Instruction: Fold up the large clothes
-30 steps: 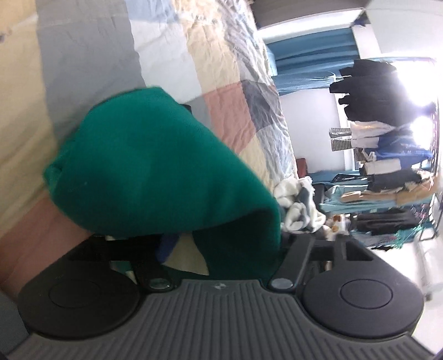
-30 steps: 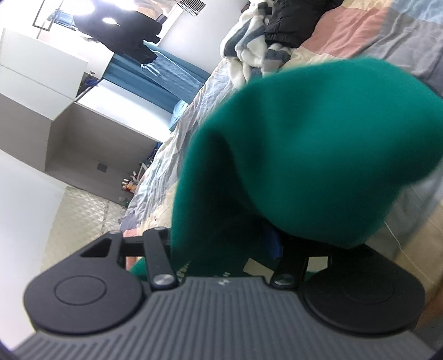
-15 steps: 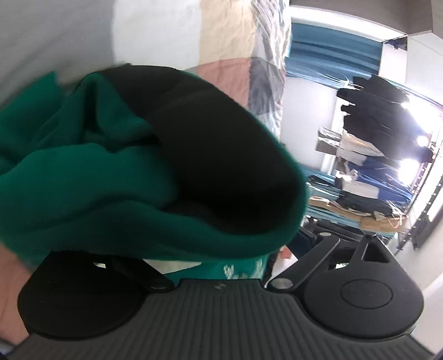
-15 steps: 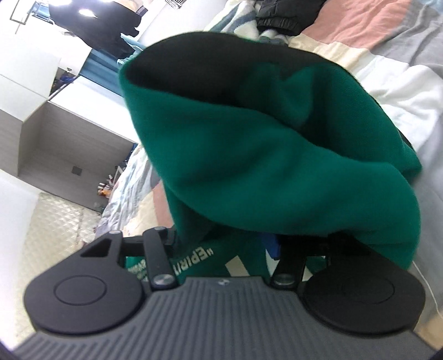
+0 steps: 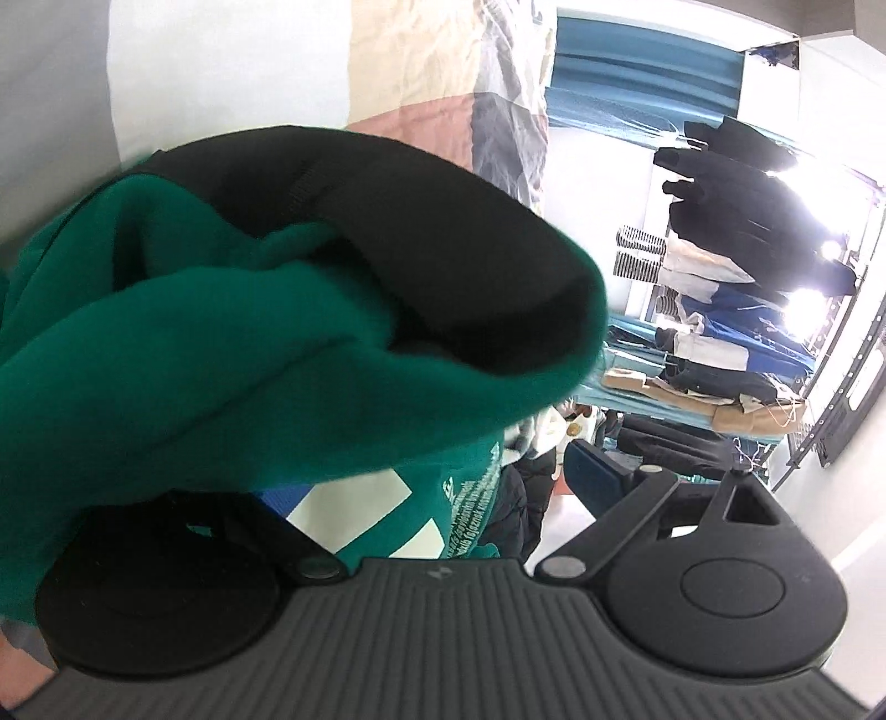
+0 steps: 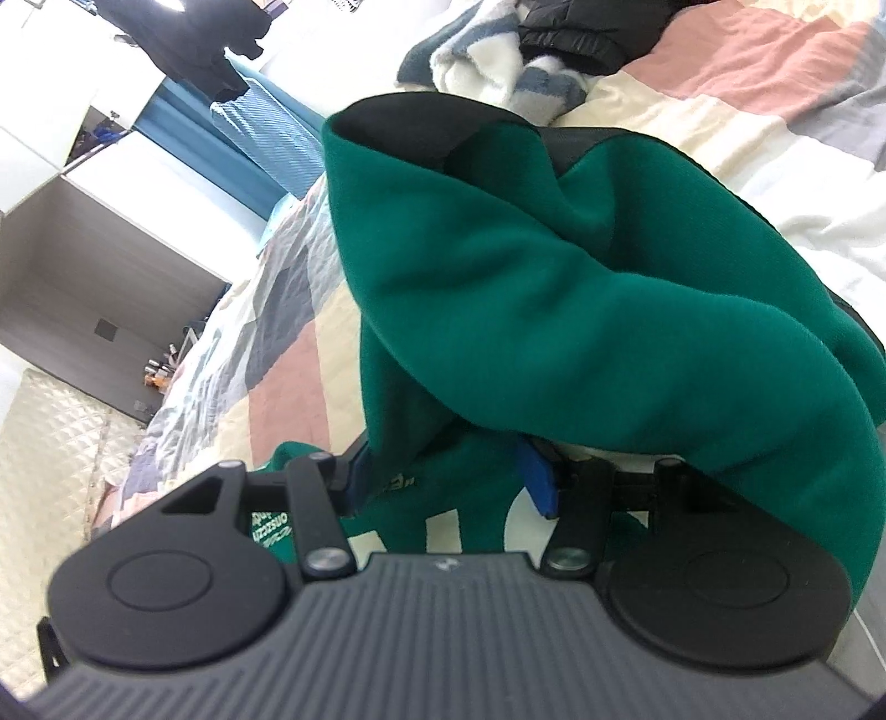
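A green sweatshirt (image 5: 221,360) with a black lining and white print fills the left wrist view, bunched and folded over itself above the patchwork quilt (image 5: 387,55). My left gripper (image 5: 426,487) stands wide open. Its left finger is buried under the cloth, and its blue right pad (image 5: 595,476) is bare and apart from the fabric. In the right wrist view the same sweatshirt (image 6: 581,304) drapes over my right gripper (image 6: 448,476), whose blue pads (image 6: 537,482) pinch a fold of green cloth. The quilt (image 6: 720,111) lies beyond.
A rack of hanging dark clothes (image 5: 747,221) stands past the bed's edge. A white and grey blanket (image 6: 498,61) and a black jacket (image 6: 581,27) lie heaped on the far quilt. A grey wardrobe (image 6: 83,221) stands beyond the bed.
The sweatshirt has flipped over, so its black lining now shows on top. My left jaws have spread wider. Both grippers have sunk toward the quilt.
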